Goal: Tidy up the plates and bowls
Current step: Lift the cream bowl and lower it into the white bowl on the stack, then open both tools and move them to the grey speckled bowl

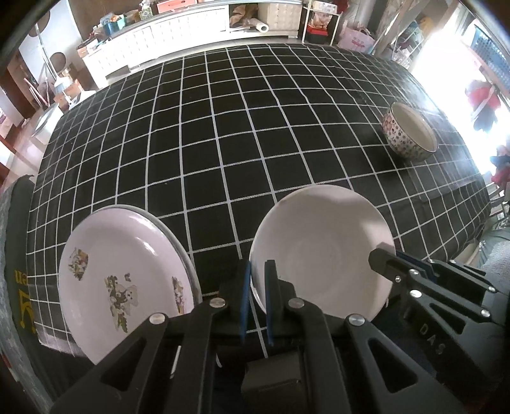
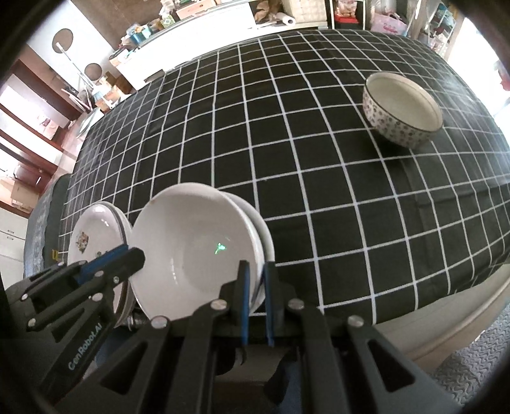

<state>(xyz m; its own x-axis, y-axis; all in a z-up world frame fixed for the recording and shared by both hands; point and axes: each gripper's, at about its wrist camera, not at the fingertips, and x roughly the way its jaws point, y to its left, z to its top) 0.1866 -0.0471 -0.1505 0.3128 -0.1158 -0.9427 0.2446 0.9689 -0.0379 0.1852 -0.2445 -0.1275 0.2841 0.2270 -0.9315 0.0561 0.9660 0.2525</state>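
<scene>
Cluttered home dining rm: checked tablecloth, packed shelves.

White cabinets (cluttered), bright window rt

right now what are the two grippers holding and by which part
Both hold the plain white bowl by its rim: the left gripper on its left edge, the right gripper on its right edge.

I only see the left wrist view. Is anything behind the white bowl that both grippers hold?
Observer: Yes. The right wrist view shows a second white dish nested close behind the white bowl.
Operator: Is the right gripper properly on the rim?
Observer: Yes. The right gripper has its fingers shut across the white bowl's right rim. I cannot tell whether the second white dish is pinched too.
</scene>
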